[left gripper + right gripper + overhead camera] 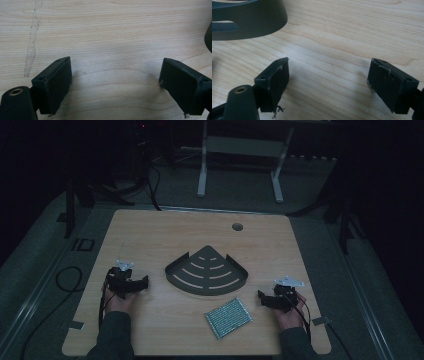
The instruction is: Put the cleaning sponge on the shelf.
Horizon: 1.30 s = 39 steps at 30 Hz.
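A dark fan-shaped corner shelf (207,271) with curved slots lies flat in the middle of the wooden table (150,230). A silvery textured pad (228,317) lies just in front of it. My left gripper (141,282) rests on the table left of the shelf, jaws wide apart over bare wood (115,75). My right gripper (261,296) rests to the right of the pad, also open with nothing between its jaws (328,75). The shelf's curved wall (249,17) shows at the upper left of the right gripper view, and its dark edge (209,35) at the right border of the left gripper view.
A round cable hole (237,226) sits near the table's far edge. A pale streak (31,45) marks the wood in the left gripper view. Beyond the table stands a white frame (240,150), with dark stands and cables on the floor at both sides.
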Motion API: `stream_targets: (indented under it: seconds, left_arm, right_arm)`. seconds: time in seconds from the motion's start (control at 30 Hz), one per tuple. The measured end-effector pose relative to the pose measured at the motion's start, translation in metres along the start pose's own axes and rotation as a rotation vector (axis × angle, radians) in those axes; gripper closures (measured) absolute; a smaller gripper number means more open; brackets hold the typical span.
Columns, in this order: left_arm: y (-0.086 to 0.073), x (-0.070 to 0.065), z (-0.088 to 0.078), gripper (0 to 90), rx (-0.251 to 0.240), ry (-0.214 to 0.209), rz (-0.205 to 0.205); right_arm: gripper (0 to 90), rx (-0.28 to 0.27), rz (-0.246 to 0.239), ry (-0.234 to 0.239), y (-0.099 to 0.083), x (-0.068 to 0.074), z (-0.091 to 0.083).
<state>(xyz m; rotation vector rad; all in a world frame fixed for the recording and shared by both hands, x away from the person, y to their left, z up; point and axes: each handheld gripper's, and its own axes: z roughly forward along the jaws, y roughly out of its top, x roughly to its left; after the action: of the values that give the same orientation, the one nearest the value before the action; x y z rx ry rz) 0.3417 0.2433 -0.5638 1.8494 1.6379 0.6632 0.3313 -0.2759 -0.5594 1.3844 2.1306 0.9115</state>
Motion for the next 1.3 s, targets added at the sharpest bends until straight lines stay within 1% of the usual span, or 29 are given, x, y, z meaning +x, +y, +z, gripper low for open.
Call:
stream_targets:
  seconds: [0.2,0.3,0.37,0.43,0.47,0.5,0.53,0.6,0.7,0.73,0.77,0.8,0.9,1.03,1.1,1.17,1.3]
  left_arm:
    - [0.000,0.000,0.000,11.5,0.000,-0.002,0.001]
    - [0.000,0.000,0.000,11.5,-0.001,-0.003,0.002]
    - [0.000,0.000,0.000,11.4,-0.001,-0.003,0.003]
    - [0.000,0.000,0.001,11.5,-0.001,-0.003,0.002]
    - [0.000,0.000,0.001,11.5,-0.001,-0.003,0.003]
    - [0.000,0.000,0.001,11.5,-0.001,-0.003,0.003]
    - [0.000,0.000,0.000,11.5,-0.001,-0.003,0.003]
    - [0.000,0.000,0.000,11.5,-0.001,-0.003,0.002]
    - [0.000,0.000,0.000,11.5,-0.001,-0.005,0.003]
    - [0.000,0.000,0.000,11.5,-0.001,-0.005,0.003]
    - [0.000,0.000,0.000,11.5,-0.002,-0.007,0.004]
    - [0.000,0.000,0.000,11.5,-0.001,-0.007,0.005]
    - [0.000,0.000,0.000,11.5,-0.001,-0.008,0.005]
    - [0.000,0.000,0.000,11.5,-0.001,-0.007,0.005]
    - [0.000,0.000,0.000,11.6,-0.001,-0.008,0.005]
    - [0.000,0.000,0.000,11.5,-0.001,-0.007,0.005]
    - [0.000,0.000,0.000,11.5,-0.001,-0.008,0.005]
  right_arm:
    - [17.0,0.001,-0.002,0.003,0.000,0.001,0.000]
    - [15.4,0.005,-0.006,0.009,0.000,0.002,0.000]
    - [16.4,0.007,-0.006,0.008,0.000,0.002,0.000]
    - [23.9,0.005,-0.005,0.010,0.000,0.003,-0.002]
    - [25.3,0.007,0.001,0.020,0.001,0.003,-0.003]
    - [26.9,0.006,0.010,0.046,0.001,0.003,-0.005]
    - [29.0,0.001,0.016,0.055,0.002,0.003,-0.007]
    - [32.4,-0.016,-0.004,0.048,0.004,0.006,-0.014]
    - [41.3,-0.051,-0.027,0.060,0.008,0.013,-0.027]
    - [41.3,-0.051,-0.027,0.060,0.008,0.013,-0.027]
    - [45.2,-0.059,-0.032,0.065,0.010,0.015,-0.032]
    - [53.0,-0.075,-0.042,0.093,0.012,0.020,-0.040]
    - [63.5,-0.091,-0.066,0.154,0.012,0.030,-0.050]
    - [79.9,-0.107,-0.106,0.191,0.009,0.045,-0.062]
    - [86.7,-0.111,-0.128,0.207,0.008,0.054,-0.067]
    - [89.5,-0.107,-0.152,0.233,0.007,0.065,-0.069]
    - [89.7,-0.088,-0.204,0.289,0.005,0.090,-0.070]
